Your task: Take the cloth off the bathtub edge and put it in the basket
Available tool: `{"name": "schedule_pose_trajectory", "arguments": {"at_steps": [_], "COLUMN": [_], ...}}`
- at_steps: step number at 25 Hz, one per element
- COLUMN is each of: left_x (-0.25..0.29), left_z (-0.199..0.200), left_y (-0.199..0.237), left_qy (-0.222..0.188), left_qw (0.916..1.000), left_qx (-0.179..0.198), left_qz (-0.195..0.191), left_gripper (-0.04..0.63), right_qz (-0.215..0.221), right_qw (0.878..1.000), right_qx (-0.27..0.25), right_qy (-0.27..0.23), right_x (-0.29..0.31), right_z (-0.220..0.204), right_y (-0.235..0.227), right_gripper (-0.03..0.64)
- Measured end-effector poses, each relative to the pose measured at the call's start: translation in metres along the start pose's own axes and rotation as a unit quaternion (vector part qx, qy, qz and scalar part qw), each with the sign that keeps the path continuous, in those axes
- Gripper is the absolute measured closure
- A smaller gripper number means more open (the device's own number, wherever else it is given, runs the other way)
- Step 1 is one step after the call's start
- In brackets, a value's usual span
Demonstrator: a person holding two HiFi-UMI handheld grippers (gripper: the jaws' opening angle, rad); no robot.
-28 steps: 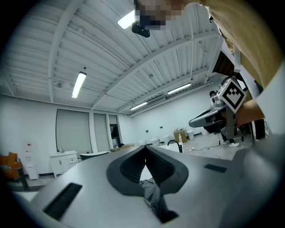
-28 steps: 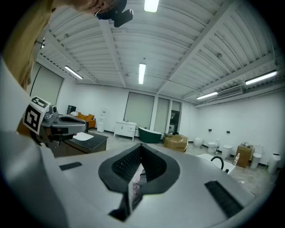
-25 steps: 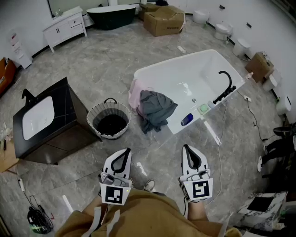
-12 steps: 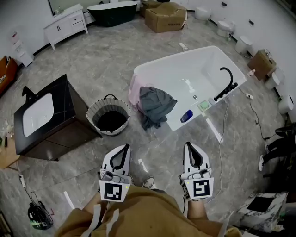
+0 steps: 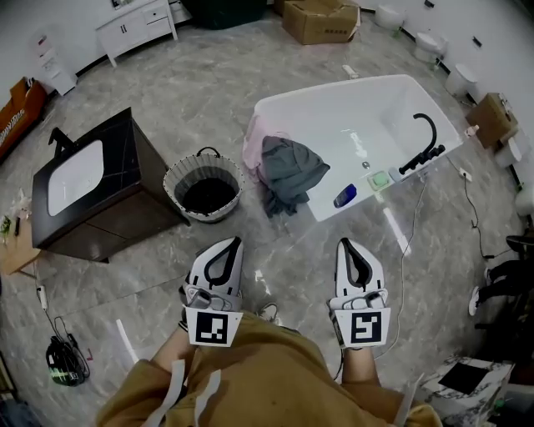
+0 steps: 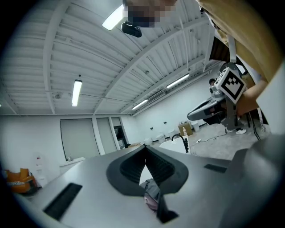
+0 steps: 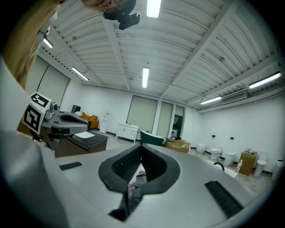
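A grey cloth (image 5: 288, 167) hangs over the near end of the white bathtub (image 5: 392, 100), with a pink cloth (image 5: 252, 143) beside it on the rim. The round woven basket (image 5: 172, 185) stands on the floor just left of the tub. My left gripper (image 5: 235, 242) and right gripper (image 5: 343, 243) are held level in front of me, short of the tub, both shut and empty. In the left gripper view the grey cloth (image 6: 152, 190) shows past the closed left gripper (image 6: 145, 149). The right gripper view shows the grey cloth (image 7: 136, 180) beyond the closed right gripper (image 7: 141, 147).
A dark vanity with a white sink (image 5: 83, 188) stands left of the basket. A black faucet (image 5: 424, 138), a green pad (image 5: 380, 178) and a blue item (image 5: 344, 196) sit on the tub's side. Cardboard box (image 5: 321, 21) and white cabinet (image 5: 138, 29) are at the far wall.
The tub, cloth and basket have drawn a little closer as I step forward. Both grippers stay shut and empty, carried forward side by side.
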State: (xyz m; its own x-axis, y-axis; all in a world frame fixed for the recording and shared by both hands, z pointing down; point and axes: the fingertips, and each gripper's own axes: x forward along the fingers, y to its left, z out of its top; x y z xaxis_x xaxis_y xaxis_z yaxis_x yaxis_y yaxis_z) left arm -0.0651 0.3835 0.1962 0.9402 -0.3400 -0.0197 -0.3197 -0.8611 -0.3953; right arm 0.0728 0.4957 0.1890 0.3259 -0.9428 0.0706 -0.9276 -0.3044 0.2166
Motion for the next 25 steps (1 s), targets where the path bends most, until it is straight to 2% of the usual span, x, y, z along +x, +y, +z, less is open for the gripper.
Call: {"name": "schedule_pose_trajectory", "arguments": {"at_steps": [7,14,18,25], "left_x": [0.007,0.033,0.058,0.104], "left_z": [-0.011,-0.035,-0.045,-0.077], "left_y": [0.002,0.0,0.017,0.066], "left_qy": [0.01,0.02,0.012,0.038], "left_qw": [0.9999,0.9995,0.9994,0.9981], "left_qx": [0.003,-0.012,-0.017,-0.037], "left_qz": [0.003,-0.021,-0.027,-0.032], "left_gripper": [0.592,0.592,0.592,0.591], "right_qz": [0.005,-0.021,-0.031,-0.034], "right_qw": [1.0,0.999,0.999,0.998], "right_qx": [0.006,0.002,0.005,0.012], "right_qy": [0.01,0.023,0.038,0.058], "right_x": [0.004,0.015,0.039,0.111], "right_z": [-0.011,-0.022,-0.027,-0.025], "right_y": [-0.001,-0.019,-0.027,-0.036], "right_gripper": [0.612,0.612,0.612,0.612]}}
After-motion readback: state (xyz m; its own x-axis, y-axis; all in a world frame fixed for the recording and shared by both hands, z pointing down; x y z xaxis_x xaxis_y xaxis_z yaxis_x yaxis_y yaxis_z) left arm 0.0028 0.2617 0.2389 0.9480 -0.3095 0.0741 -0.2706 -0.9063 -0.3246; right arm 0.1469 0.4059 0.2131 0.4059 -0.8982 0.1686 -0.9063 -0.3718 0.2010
